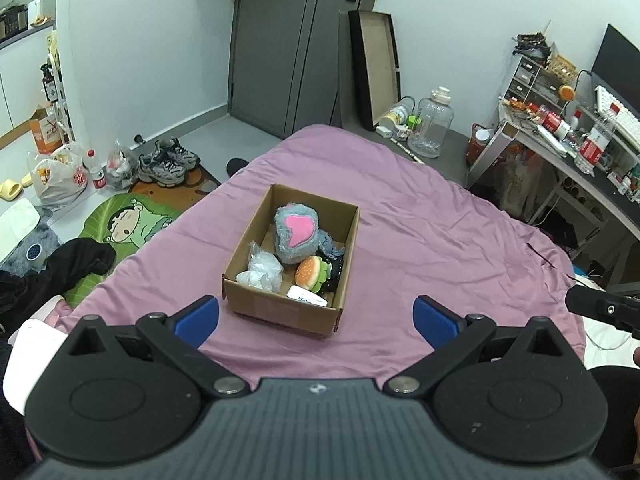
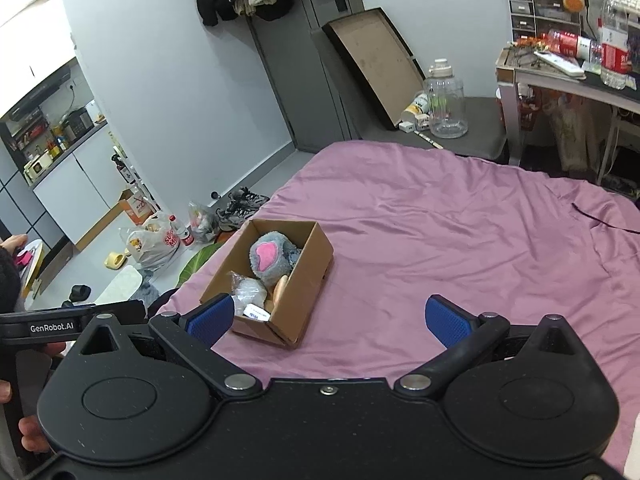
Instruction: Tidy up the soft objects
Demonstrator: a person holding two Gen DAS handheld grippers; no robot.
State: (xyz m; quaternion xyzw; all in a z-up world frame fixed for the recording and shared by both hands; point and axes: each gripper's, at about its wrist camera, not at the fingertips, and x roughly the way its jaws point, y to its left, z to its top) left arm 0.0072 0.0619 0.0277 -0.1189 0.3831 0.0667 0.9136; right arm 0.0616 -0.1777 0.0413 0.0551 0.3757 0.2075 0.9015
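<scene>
Already we see the wide mauve bedspread (image 1: 420,208) bare all round the open brown cardboard box (image 1: 248,288), which holds the grey plush with a pink heart (image 1: 296,234), a crinkled clear plastic bag (image 1: 262,268) and a small burger plush (image 1: 310,272). Our left gripper (image 1: 316,316) and right gripper (image 2: 330,316) hang empty, jaws spread, the box at twelve and eleven o'clock. We judge a low reach could clip the near wall and skid the light box.

Left wrist view: above the bed's near edge, facing straight onto the cardboard box (image 1: 288,256). Right wrist view: further right, box (image 2: 272,280) lower-left. Shared: box, bedspread, door.
</scene>
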